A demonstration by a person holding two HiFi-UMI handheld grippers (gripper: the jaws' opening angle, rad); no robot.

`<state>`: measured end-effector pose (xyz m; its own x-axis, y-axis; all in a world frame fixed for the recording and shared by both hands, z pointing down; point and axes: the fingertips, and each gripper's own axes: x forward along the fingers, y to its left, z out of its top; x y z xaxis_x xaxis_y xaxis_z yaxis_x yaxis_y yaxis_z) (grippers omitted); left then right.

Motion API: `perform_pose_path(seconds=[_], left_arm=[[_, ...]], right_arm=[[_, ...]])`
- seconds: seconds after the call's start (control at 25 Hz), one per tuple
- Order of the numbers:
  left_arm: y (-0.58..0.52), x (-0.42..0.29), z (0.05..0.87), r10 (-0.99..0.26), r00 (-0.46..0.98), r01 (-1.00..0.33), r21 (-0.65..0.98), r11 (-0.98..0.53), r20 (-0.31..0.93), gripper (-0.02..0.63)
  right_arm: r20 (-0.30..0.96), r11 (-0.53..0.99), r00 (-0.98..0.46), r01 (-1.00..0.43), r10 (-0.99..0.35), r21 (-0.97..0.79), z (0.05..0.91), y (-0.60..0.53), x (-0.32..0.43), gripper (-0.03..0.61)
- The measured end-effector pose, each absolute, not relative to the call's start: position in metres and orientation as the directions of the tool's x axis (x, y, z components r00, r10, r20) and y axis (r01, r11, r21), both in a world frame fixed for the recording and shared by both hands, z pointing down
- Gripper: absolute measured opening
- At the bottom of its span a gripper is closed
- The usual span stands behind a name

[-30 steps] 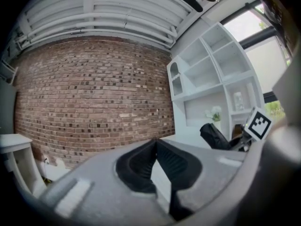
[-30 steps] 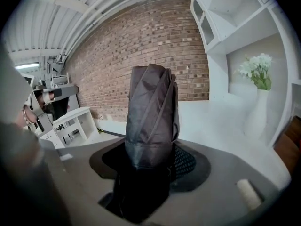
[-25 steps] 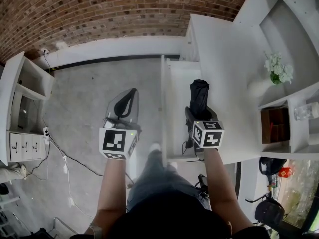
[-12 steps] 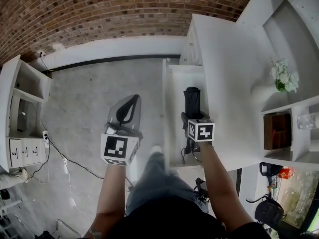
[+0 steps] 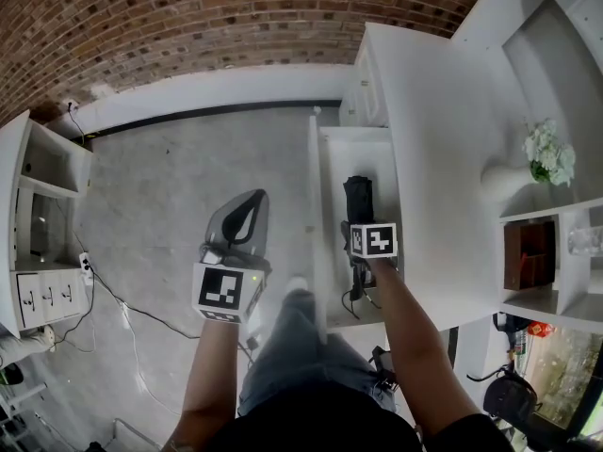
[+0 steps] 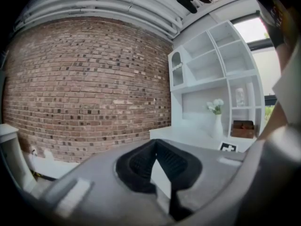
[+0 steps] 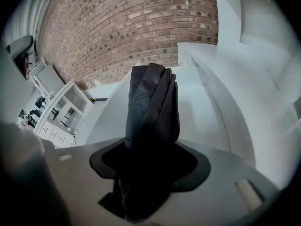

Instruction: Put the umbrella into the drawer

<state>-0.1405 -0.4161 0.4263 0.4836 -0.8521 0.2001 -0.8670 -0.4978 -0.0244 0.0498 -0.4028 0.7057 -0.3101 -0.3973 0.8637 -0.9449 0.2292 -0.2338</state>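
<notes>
A black folded umbrella (image 5: 358,199) stands up out of my right gripper (image 5: 361,222), which is shut on its lower part. In the right gripper view the umbrella (image 7: 153,102) fills the gap between the jaws of the right gripper (image 7: 149,150) and points along the open white drawer (image 7: 200,114). In the head view the umbrella hangs low over the inside of the drawer (image 5: 317,205), near its front half. My left gripper (image 5: 249,203) hovers over the grey floor to the left of the drawer, jaws shut with tips touching and nothing held. The left gripper (image 6: 155,146) points toward the brick wall.
The white desk top (image 5: 424,111) runs along the drawer's right side, with a vase of white flowers (image 5: 545,156) and shelves beyond it. A white shelf unit (image 5: 38,215) stands at the far left. A cable (image 5: 122,299) trails over the floor. The person's legs are below the drawer front.
The right gripper has sunk with the umbrella from above the desk edge down into the drawer and tipped steeper. The left gripper has drifted slightly lower and toward the drawer.
</notes>
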Motion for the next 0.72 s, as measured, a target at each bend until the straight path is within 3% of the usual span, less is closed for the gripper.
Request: perform_pose_path(seconds=[0.72], left_arm=[[-0.437, -0.138, 0.464, -0.803, 0.542, -0.83, 0.006, -0.558, 0.249, 0.0]], right_arm=[[0.934, 0.083, -0.182, -0.983, -0.308, -0.164, 0.768, -0.418, 0.059, 0.262]])
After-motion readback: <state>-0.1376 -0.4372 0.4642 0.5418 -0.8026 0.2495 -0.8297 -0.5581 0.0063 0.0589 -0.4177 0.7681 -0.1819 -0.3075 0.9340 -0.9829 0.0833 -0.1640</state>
